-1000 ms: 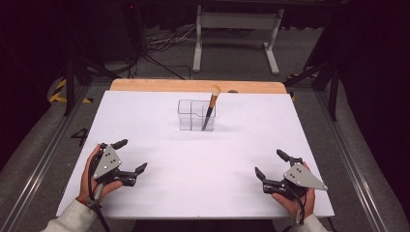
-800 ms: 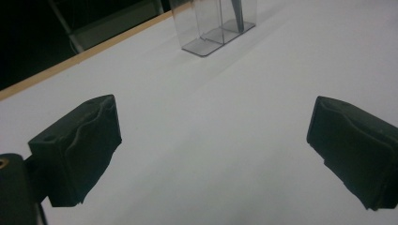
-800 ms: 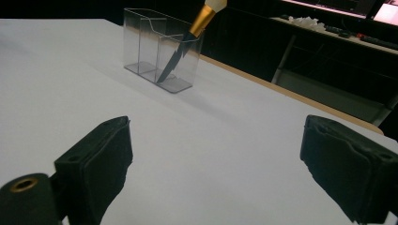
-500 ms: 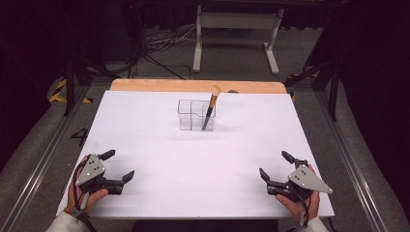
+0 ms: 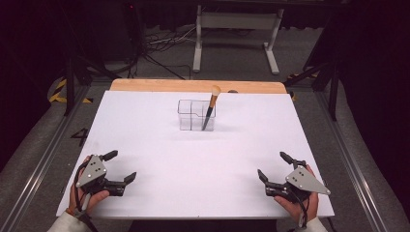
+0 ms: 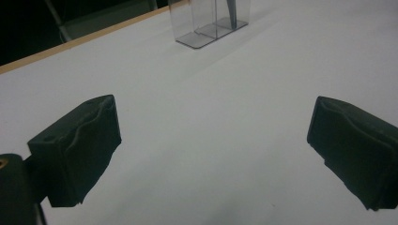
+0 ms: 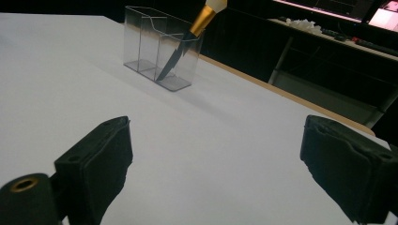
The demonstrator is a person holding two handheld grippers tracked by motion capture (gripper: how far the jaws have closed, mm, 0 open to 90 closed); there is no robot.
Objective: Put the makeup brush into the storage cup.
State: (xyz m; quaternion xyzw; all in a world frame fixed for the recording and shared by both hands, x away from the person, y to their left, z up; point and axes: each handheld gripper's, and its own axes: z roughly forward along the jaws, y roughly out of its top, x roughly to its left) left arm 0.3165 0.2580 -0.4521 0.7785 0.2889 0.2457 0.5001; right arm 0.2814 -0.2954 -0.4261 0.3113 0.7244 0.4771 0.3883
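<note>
Sitting near the far edge of the white tabletop [image 5: 203, 159], a clear holder [image 5: 196, 115] has 1 brush [image 5: 211, 106] leaning in its right compartment. Left hand-held gripper [image 5: 121, 166] and right hand-held gripper [image 5: 273, 166] rest near the front corners, jaws wide, holding nothing.

black-handled brush [image 5: 211, 107] tilted in clear 2-compartment holder [image 5: 191, 116], far table centre

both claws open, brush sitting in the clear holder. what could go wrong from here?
1. The brush leans in the right compartment of the clear holder, head past the rim; a sideways pull could tip the holder, which looks light.
2. The holder's clear walls are hard to see, so a claw could clip one.
3. The left claw and right claw sit at the table's near edge, so it's a long reach.
</note>
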